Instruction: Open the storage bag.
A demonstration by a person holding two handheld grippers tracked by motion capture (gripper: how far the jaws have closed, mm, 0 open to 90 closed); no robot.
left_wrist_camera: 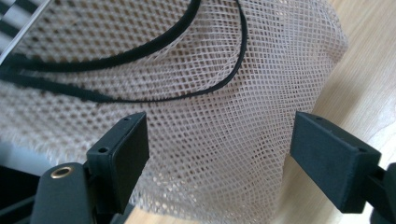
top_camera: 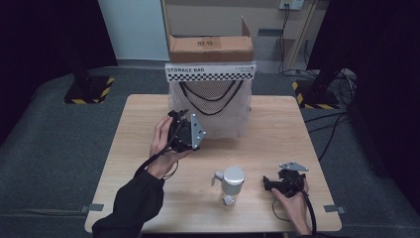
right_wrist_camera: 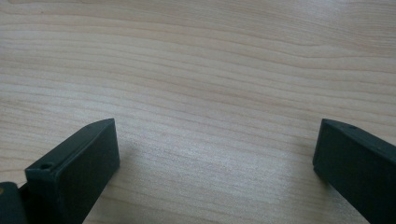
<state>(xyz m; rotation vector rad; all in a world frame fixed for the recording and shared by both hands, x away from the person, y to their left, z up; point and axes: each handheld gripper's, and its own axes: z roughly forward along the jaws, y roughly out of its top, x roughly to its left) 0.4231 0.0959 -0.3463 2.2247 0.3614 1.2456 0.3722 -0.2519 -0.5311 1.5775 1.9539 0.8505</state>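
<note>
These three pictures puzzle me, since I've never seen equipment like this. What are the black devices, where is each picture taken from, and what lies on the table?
A person sits at a wooden table holding a hand-operated pair of tongs in each hand. The high view looks down from above: the left tongs are raised at a white mesh storage bag, the right tongs rest low near a small metal bottle. The other two pictures come from cameras riding on the tongs. The left one looks between its open jaws at the mesh bag; the right one shows bare tabletop between open jaws. Nothing is held.
</note>
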